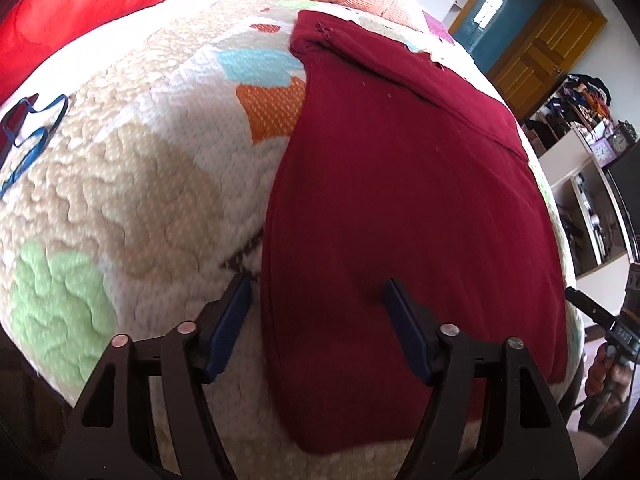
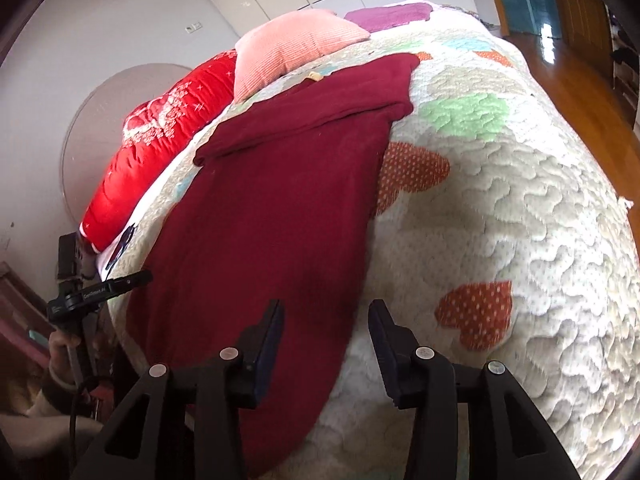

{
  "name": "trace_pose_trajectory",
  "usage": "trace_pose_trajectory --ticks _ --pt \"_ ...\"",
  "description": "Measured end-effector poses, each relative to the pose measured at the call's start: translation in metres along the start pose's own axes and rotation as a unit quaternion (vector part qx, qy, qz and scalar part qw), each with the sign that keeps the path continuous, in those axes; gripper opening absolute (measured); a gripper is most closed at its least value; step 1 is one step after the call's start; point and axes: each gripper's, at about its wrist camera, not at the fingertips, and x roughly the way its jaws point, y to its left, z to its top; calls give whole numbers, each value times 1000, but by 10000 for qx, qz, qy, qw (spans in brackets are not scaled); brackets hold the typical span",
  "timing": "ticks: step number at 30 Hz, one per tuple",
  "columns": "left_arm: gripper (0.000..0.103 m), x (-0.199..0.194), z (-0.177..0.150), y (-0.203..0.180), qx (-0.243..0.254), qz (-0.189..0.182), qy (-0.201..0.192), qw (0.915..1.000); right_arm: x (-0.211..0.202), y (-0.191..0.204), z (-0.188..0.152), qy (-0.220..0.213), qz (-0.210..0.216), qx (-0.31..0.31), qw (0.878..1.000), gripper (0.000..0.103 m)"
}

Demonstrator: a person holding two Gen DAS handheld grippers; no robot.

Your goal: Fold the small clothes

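A dark red garment (image 1: 400, 184) lies flat on the quilted bedspread (image 1: 132, 184), folded into a long strip with a sleeve band folded across its far end. My left gripper (image 1: 316, 282) stands open over the near left edge: one blue pad (image 1: 234, 320) is off the cloth over the quilt, the other over the fabric. In the right wrist view the same garment (image 2: 280, 208) runs away from me. My right gripper (image 2: 326, 304) is open just above its near right edge, with the cloth edge under the gap and neither pad pressing on it.
A red duvet (image 1: 100, 4) and a pink pillow (image 2: 288, 44) sit at the head of the bed. A blue strap (image 1: 28, 136) lies on the quilt far left. Shelves (image 1: 588, 184) and a wooden floor (image 2: 580, 92) border the bed. A hand holds the other gripper's handle (image 2: 96, 292).
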Motion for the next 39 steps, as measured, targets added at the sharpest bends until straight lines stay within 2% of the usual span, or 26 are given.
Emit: trace_pose_trajectory --ticks 4,6,9,12,20,26,31,32,34,36,39 --pt "73 -4 -15 -2 114 85 -4 9999 -4 -2 -23 186 152 64 9997 46" --pt "79 -4 -20 -6 231 90 28 9997 -5 2 -32 205 240 15 9995 47" --pt "79 -3 -23 -12 466 233 71 9986 -4 8 -39 255 329 -73 9991 48" --pt "80 -4 -27 -13 475 247 85 9985 -6 12 -49 301 425 -139 9985 48" --pt "80 -7 -33 -7 399 79 95 9991 6 17 -52 429 801 -239 9956 49" --pt "90 -4 -34 -14 516 105 87 9986 15 19 -49 461 1132 -183 9923 51" --pt "90 -4 -35 -18 667 153 38 9976 19 17 -49 399 1447 -39 9887 51" --pt "86 -4 -36 -19 688 153 20 9975 19 18 -49 403 1464 -88 9884 51" --pt "74 -7 -38 -18 713 140 -29 9974 20 20 -49 426 1552 -126 9869 36" --pt "58 -10 -39 -15 679 -12 -42 9977 24 19 -48 471 1692 -26 9845 27" --pt "49 -15 -41 -10 661 -150 -38 9977 27 19 -46 524 1785 27 9825 27"
